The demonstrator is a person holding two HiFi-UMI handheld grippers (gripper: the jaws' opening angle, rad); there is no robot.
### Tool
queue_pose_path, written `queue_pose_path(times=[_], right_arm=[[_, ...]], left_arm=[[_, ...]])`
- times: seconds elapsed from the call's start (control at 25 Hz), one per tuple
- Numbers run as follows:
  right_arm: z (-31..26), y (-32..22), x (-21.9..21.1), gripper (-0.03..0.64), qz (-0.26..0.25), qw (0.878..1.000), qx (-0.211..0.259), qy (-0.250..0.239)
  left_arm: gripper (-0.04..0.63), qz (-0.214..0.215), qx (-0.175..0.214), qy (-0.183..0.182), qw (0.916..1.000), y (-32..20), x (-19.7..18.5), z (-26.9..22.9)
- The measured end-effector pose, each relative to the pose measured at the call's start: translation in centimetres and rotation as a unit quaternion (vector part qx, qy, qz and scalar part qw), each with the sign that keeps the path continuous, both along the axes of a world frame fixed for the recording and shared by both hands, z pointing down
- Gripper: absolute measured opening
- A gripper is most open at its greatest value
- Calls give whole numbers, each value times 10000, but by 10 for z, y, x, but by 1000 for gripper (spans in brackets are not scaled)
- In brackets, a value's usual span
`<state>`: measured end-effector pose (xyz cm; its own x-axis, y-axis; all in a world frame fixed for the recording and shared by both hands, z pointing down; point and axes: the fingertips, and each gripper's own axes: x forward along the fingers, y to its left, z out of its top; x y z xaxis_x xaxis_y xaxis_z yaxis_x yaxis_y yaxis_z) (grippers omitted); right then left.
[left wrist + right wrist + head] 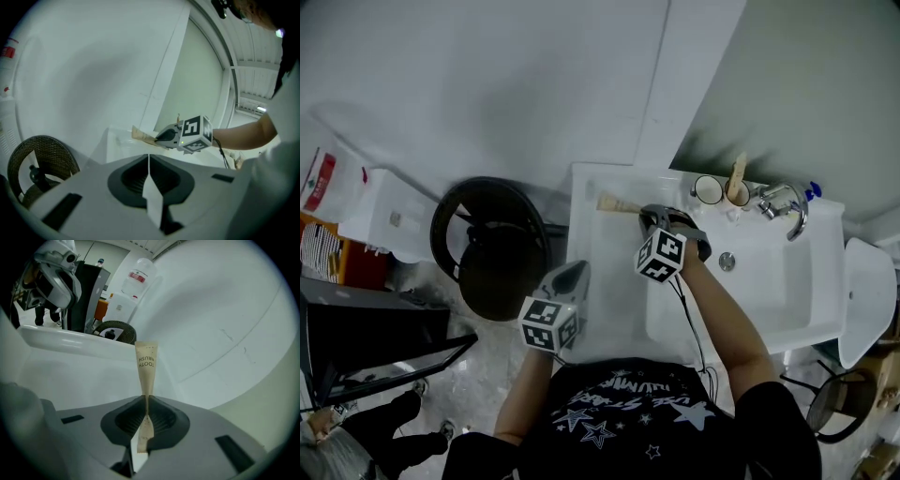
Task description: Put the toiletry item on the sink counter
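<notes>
1. Right gripper (144,401): the jaws are drawn narrow and clamped on the lower end of a tan paper toothbrush packet (146,364). The packet stands straight out ahead of the jaws, and a short tail shows behind them.
2. In the head view, the packet's free end reaches past this gripper's tips, over the back left part of the white sink counter (614,300). Whether it touches the counter cannot be determined.
3. Left gripper (149,164): the jaws are closed together with nothing between them. It is held to the left of the right gripper and nearer the person, at the counter's front left edge.
4. To the right of the right gripper lies the basin (759,281). A cup (708,189) and the faucet (785,202) stand along its back rim.
5. Left of the left gripper, a round black bin (487,248) stands on the floor.
</notes>
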<state>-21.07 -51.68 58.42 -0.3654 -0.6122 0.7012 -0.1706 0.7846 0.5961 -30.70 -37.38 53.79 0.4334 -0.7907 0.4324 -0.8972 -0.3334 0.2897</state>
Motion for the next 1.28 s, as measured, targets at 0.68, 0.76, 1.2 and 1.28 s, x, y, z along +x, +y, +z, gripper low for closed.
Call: queue_pose_path(times=[0.68,0.76,1.2,1.28], right_arm=[[42,-50,-16,34,-344,9938,167,1048],[42,-51,-15,35,-279,9946,181,980],[34,-55,-20,108,-250,9966,340,701],[35,-53,-19,134,-196,9972,279,671]], left_arm=[[20,89,-227,12,9997,-15,-12,24],[20,63,-242,6,9997,-15,-14,26],[20,114,-272,47,9996,-17,-6,24],[20,119,-253,41,9996,-17,-6,24]])
